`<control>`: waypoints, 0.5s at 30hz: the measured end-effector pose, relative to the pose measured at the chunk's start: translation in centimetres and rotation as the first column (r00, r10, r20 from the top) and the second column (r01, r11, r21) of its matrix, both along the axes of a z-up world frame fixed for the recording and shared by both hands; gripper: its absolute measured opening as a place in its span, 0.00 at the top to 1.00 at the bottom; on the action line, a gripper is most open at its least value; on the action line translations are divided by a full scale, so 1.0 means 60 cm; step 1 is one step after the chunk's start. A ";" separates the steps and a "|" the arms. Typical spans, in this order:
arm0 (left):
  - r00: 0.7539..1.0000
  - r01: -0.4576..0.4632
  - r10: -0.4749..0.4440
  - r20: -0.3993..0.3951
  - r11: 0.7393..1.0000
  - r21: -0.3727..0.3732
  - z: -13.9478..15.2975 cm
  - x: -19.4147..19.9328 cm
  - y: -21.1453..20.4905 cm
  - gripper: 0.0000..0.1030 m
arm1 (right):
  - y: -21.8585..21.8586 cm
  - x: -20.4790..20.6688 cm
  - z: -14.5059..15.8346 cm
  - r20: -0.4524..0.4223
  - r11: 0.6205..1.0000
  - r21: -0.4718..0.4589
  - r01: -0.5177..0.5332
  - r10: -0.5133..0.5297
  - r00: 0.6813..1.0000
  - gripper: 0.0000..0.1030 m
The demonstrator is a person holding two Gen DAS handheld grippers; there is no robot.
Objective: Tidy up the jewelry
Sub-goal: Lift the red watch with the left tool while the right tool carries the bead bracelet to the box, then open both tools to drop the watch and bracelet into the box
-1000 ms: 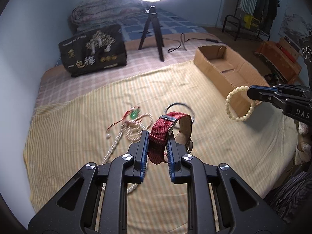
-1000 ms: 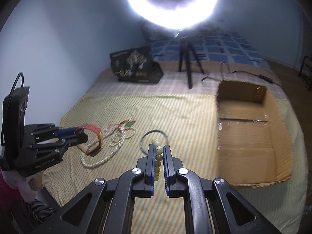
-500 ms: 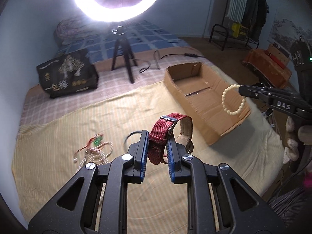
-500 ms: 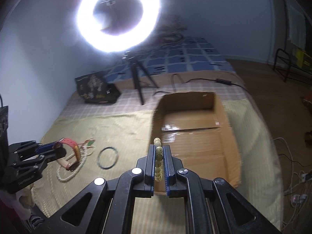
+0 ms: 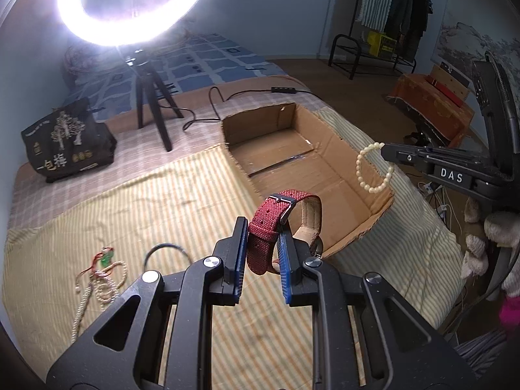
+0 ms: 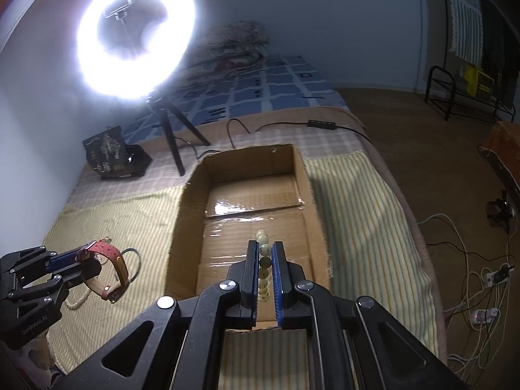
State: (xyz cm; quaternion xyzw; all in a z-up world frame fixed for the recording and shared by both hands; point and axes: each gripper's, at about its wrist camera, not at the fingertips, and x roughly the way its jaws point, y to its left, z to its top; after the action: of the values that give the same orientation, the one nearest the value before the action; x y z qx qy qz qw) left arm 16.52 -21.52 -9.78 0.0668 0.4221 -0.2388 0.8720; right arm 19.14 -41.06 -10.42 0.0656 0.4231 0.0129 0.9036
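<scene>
Pinching a red woven watch strap [image 5: 265, 240], left claw [image 5: 261, 253], right claw [image 6: 264, 271] clamping cream bead bracelet [image 5: 373, 169]

A bed [image 5: 195, 201] carried everything, spread with a yellow striped sheet [image 6: 351, 201] over a checked cover [image 5: 81, 175]. On the sheet an open cardboard box [image 5: 373, 201] sat toward the right edge. Near the left end lay a black ring [image 5: 164, 250], and just beside it a tangle of pearl strands and red cord [image 5: 100, 279]. Farther back on the checked cover stood a black printed bag [image 5: 65, 143] and the tripod [image 5: 152, 100] of a ring light, with a black cable [image 5: 221, 97] trailing nearby.
</scene>
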 end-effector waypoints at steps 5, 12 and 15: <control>1.000 0.006 -0.006 -0.009 1.000 -0.014 -0.009 0.010 -0.028 0.84 | -0.015 0.001 -0.009 -0.012 1.000 0.000 0.015 -0.015 1.000 0.95; 1.000 0.011 -0.012 -0.021 0.999 -0.045 -0.016 0.023 -0.050 0.84 | -0.028 0.005 -0.014 -0.022 1.000 0.014 0.028 -0.028 0.999 0.95; 1.000 0.015 -0.015 -0.009 0.999 -0.046 -0.014 0.022 -0.057 0.84 | -0.033 0.005 -0.013 -0.016 0.999 0.036 0.030 -0.030 0.999 0.93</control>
State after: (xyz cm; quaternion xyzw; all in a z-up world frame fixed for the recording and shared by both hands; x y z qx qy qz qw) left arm 17.83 -24.93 -10.62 0.0488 0.4202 -0.2554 0.8694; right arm 19.47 -43.03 -11.21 0.0884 0.4288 0.0066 0.8991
